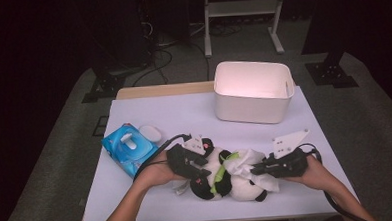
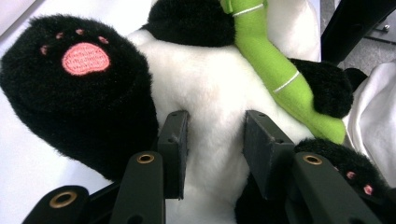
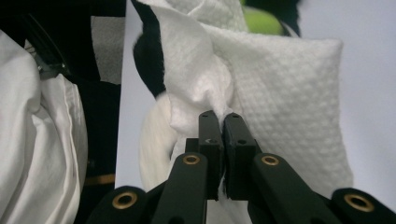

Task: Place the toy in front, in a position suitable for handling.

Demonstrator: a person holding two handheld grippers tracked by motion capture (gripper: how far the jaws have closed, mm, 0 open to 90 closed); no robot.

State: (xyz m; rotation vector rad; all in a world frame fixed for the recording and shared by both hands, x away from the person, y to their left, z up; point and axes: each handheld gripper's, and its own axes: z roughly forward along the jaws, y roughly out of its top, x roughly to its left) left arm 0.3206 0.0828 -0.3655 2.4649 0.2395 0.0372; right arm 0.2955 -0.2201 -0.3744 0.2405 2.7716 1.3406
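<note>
Nearest the camera, at the table's front edge, a panda toy (image 1: 227,176) lies on its back between the person's two hands, with a white wipe (image 1: 251,165) draped over its head end. The left gripper (image 2: 212,140) has its jaws partly open, pressed into the white belly fur on either side of a fold, seemingly to pin the toy down so it cannot slide. The right gripper (image 3: 219,135) has its jaws closed tight on a bunched pinch of the wipe, which spreads flat against the toy, a hold that suits rubbing the fur clean. A green bamboo stick (image 2: 275,70) is sewn across the toy's chest, just beside the left jaws. The toy sits close to the table's (image 1: 174,116) near edge, so there is little room to pull toward the person. To the left, a blue wipes pack (image 1: 128,148) lies near the left hand (image 1: 154,175). A white bin (image 1: 253,90) stands well apart at the far side, with open tabletop between.
</note>
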